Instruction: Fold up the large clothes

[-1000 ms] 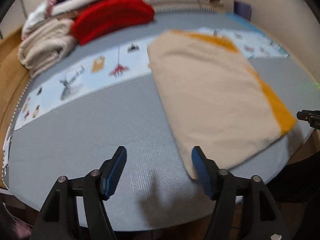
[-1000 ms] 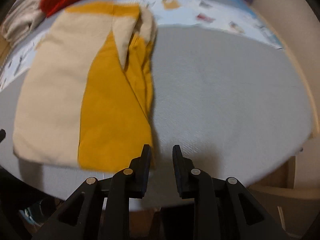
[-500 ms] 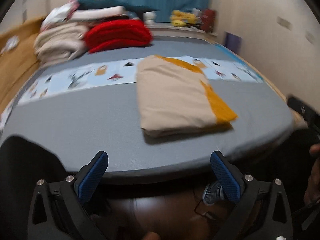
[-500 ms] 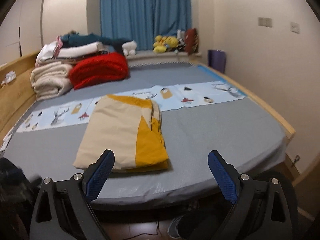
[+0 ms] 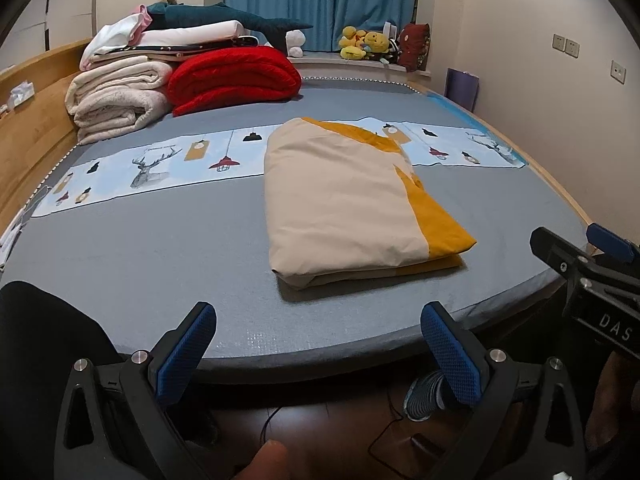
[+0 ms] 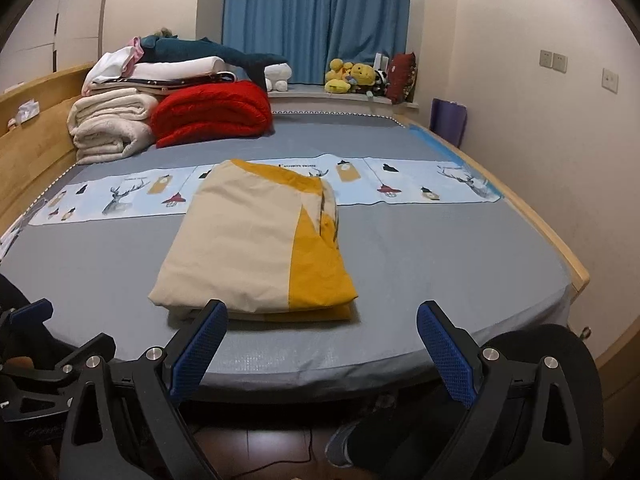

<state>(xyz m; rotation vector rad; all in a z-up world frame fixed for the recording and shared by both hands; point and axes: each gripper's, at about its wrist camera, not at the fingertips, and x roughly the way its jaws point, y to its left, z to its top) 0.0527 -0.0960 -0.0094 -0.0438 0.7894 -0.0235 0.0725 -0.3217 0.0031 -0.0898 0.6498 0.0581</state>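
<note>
Left view, cloth (image 5: 352,204): folded beige-and-yellow bundle on the grey bed (image 5: 140,256), centre of frame, right of middle.
Left view, left gripper (image 5: 318,354): fingers wide apart, empty, low in frame off the bed edge.
Left view, axis: long side runs from near edge toward the curtain, yellow strip on the right.
Right view, cloth (image 6: 256,244): centre, neat stack, nothing touching it.
Right view, right gripper (image 6: 322,354): spread wide, empty, bottom of frame.
Right view, progress: folding looks finished; perhaps only moving it to the pile (image 6: 116,124) at upper left remains.
</note>
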